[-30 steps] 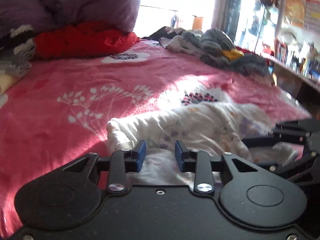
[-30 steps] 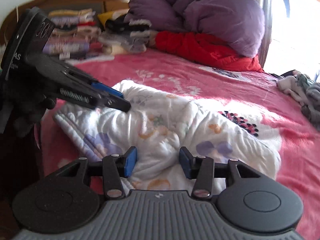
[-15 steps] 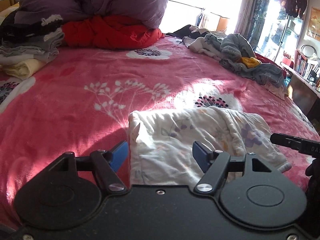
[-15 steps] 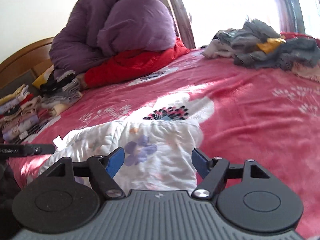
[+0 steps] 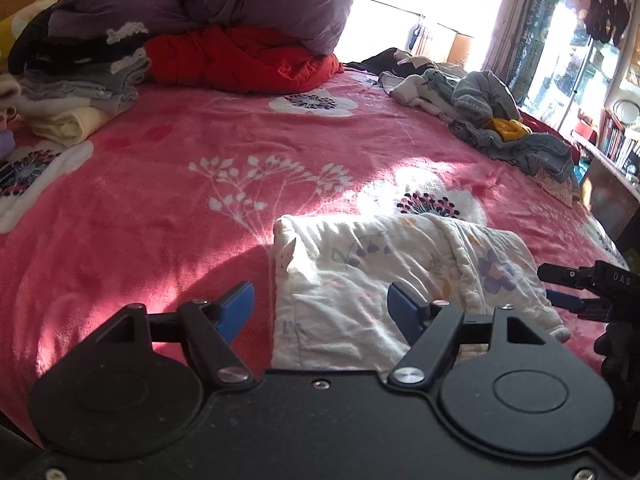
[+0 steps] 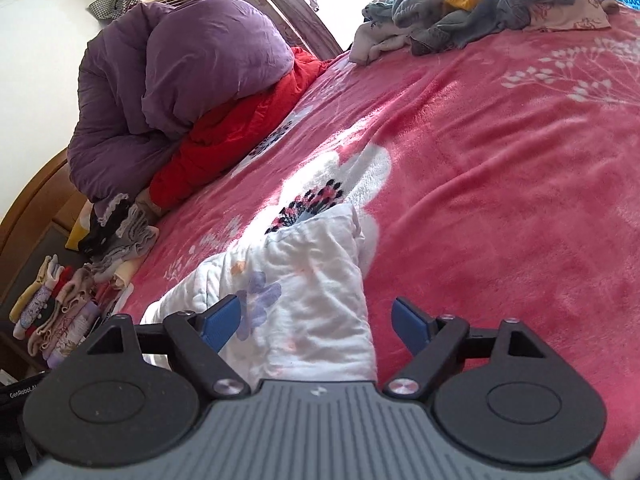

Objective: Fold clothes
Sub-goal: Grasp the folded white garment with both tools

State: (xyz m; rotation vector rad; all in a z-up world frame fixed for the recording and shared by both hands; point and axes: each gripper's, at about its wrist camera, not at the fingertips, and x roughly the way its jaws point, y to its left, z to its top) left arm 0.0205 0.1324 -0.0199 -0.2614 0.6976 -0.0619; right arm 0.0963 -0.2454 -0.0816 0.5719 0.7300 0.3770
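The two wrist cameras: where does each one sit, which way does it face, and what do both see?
Left wrist: sits behind the left gripper, jaws opening with nothing gripped, facing across the pink bedspread over the folded white floral garment; the right gripper shows at the right edge.
Right wrist: sits behind the right gripper, jaws opening, nothing gripped, tilted view along the bed toward the purple duvet; no hand visible.
Shared: the garment, the bedspread, the duvet, the unfolded clothes pile.
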